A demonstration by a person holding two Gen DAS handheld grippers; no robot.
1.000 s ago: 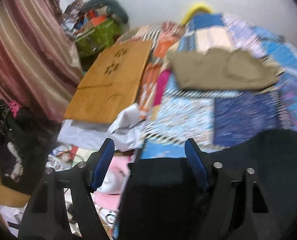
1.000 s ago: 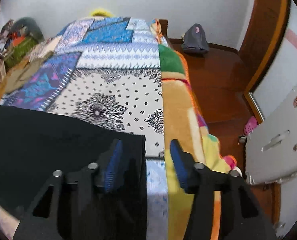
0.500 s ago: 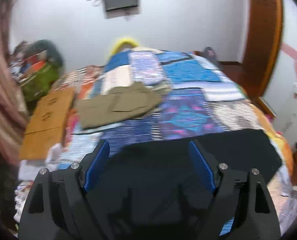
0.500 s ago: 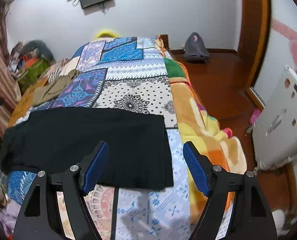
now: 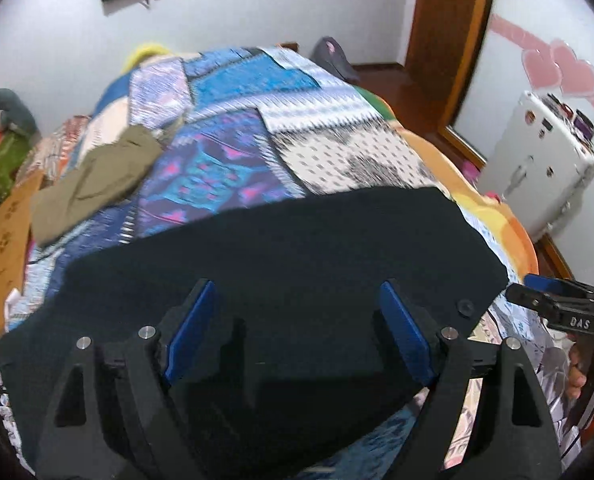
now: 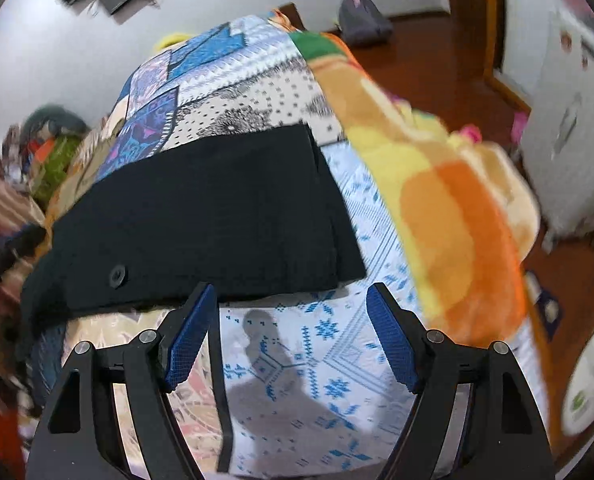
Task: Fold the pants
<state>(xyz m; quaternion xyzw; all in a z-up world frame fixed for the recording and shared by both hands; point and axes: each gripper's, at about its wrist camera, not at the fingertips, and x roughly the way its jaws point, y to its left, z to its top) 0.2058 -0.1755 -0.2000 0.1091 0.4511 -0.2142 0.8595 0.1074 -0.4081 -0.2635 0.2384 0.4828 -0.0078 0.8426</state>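
The black pants [image 5: 281, 264] lie flat across the patchwork bedspread [image 5: 233, 148], filling the centre of the left wrist frame. The left gripper [image 5: 297, 332] and right gripper [image 6: 293, 336] both stand with jaws apart and empty, having just been opening. To fold cleanly, seat each pad on a hem corner at the lower edge, then lift evenly.

Black pants [image 6: 217, 216] lie flat across the patterned bedspread [image 6: 337, 352]; the right gripper [image 6: 293, 332], jaws spread and empty, hovers just beside their near edge.
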